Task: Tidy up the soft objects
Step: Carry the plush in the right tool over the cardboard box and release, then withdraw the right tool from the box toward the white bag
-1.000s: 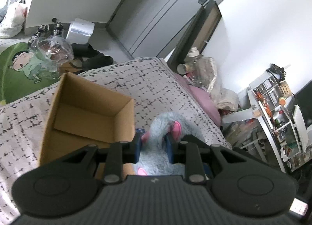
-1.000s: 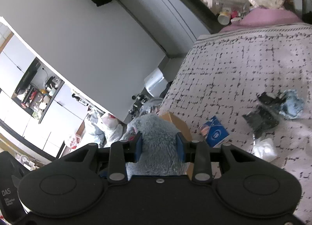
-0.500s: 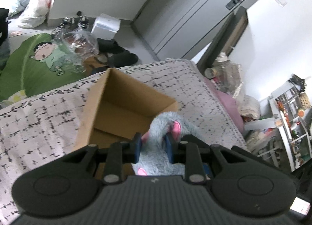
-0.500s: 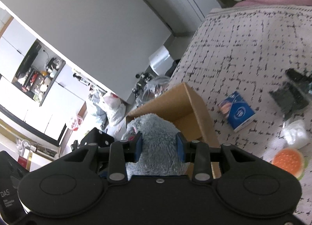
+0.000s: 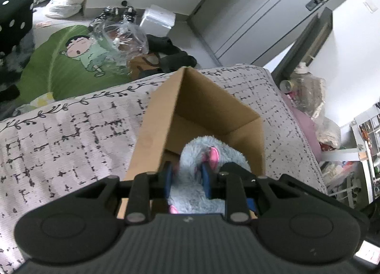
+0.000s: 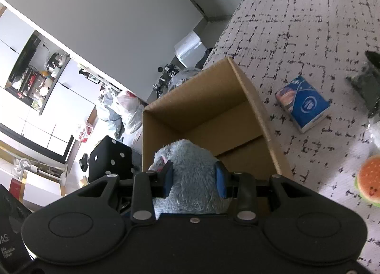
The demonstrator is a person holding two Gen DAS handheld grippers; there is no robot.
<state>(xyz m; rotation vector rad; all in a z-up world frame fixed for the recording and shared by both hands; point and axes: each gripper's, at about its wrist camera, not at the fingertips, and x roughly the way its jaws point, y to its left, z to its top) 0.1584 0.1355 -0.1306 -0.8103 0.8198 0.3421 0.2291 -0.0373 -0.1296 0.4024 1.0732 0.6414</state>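
Plush [image 5: 201,193] betw both grippers, unlabeled.

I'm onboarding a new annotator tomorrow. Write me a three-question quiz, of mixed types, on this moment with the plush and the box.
1. True or false: both claws grip the grey plush toy.
2. Multiple choice: the plush is over A) the blue packet, B) the open cardboard box, C) the floor.
3. Fill in: right of the box on the bedspread lies a ____-shaped toy.

Key: 1 true, left claw and right claw alike; 2 B; 3 burger.
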